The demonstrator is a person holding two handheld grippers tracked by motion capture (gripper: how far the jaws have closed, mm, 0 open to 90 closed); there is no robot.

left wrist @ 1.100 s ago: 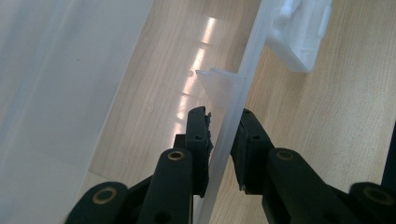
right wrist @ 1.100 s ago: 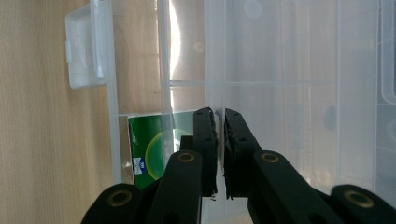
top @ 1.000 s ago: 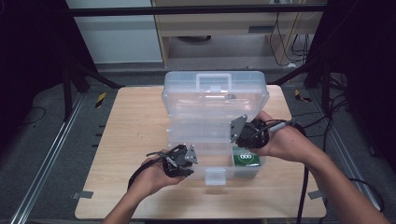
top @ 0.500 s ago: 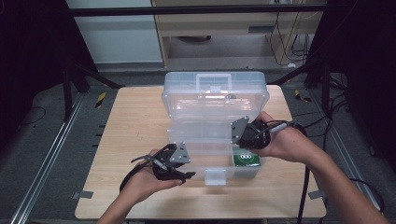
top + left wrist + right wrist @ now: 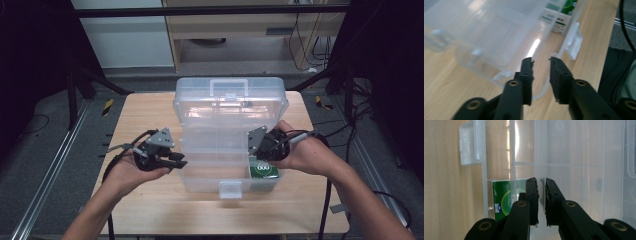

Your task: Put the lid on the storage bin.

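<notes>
1. High view: a clear plastic compartment box [image 5: 230, 145] stands open at the middle of the light wooden table [image 5: 150, 210], its lid raised at the far side. The left gripper [image 5: 176, 159] is held just beside the box's left wall. The right gripper [image 5: 254, 146] is at the box's right side, above a green printed packet [image 5: 263, 170] in the near right compartment.
2. Left gripper view: the left gripper [image 5: 541, 62] has its jaws narrowly parted and empty, over the box's near rim [image 5: 544, 92]; the white latch [image 5: 574, 41] lies ahead.
3. Right gripper view: the right gripper [image 5: 540, 181] has its jaws pinched on a thin clear inner tray edge [image 5: 540, 150].
</notes>
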